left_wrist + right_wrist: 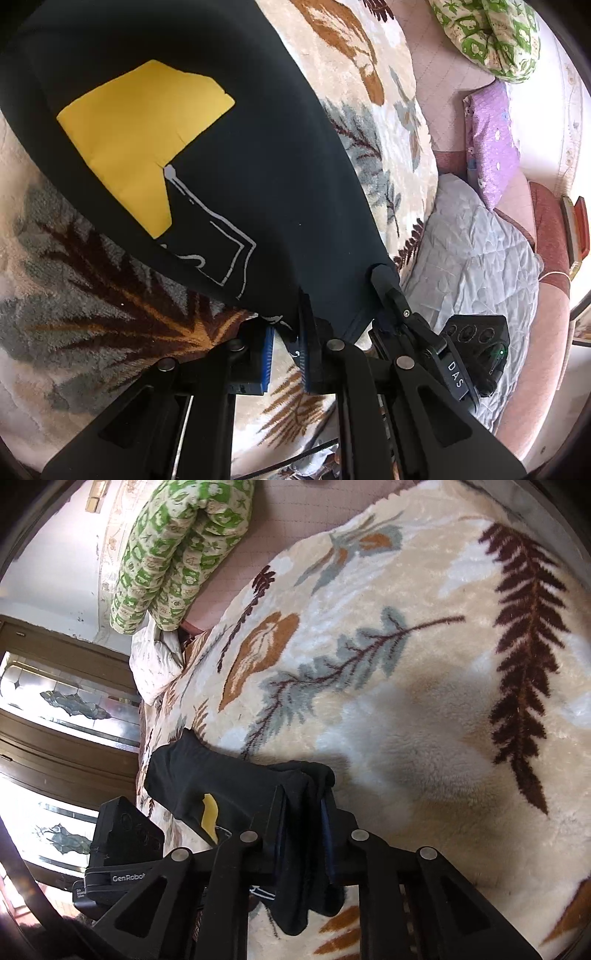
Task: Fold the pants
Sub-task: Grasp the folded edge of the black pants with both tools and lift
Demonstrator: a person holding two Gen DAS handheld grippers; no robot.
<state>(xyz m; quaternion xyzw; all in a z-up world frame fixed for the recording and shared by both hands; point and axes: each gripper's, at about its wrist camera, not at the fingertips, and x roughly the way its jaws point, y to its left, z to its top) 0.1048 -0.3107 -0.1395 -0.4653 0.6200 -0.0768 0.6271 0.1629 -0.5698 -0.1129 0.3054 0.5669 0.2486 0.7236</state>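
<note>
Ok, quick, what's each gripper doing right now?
Left gripper: closed on the black pants with a yellow patch.
Right gripper: closed on a bunched edge of the same pants.

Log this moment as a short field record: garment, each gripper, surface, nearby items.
garment: black pants with a yellow patch, lifted over the bed
left gripper: shut on the pants' edge
right gripper: shut on bunched black fabric
surface: cream leaf-print blanket
nearby: green patterned pillow, purple pillow, grey quilt
</note>
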